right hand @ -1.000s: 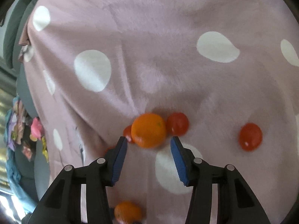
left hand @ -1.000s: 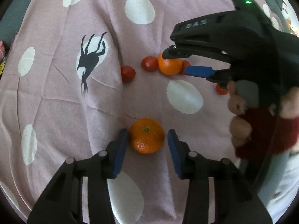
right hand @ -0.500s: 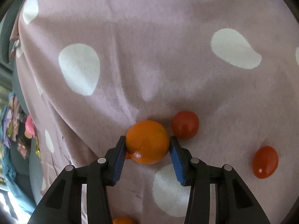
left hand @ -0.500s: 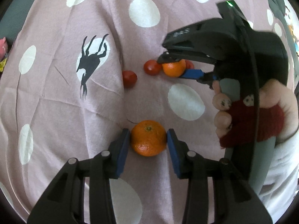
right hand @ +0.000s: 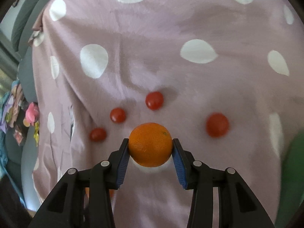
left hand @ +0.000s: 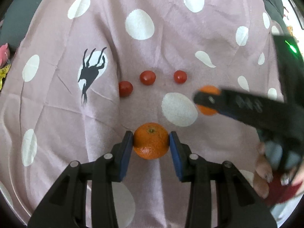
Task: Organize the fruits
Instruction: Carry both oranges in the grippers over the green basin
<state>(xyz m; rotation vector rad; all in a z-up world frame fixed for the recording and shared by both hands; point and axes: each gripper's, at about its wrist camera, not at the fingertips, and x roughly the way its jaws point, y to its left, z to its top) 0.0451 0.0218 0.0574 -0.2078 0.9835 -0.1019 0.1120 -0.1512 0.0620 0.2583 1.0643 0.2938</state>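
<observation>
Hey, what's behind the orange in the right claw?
Behind the orange held by the right claw, four cherry tomatoes lie on the spotted pink blanket, the nearest one to its right. The blanket directly under the orange is hidden.

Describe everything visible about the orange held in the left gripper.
The orange is round and bright orange with a finely dimpled peel. Its small green stem scar faces up and away from the camera, and a pale glossy patch shows low on its near side. It sits clamped between the blue pads of the left gripper, one pad on each flank. Below it lies the pink spotted blanket; whether it rests on the fabric or is lifted cannot be told.
</observation>
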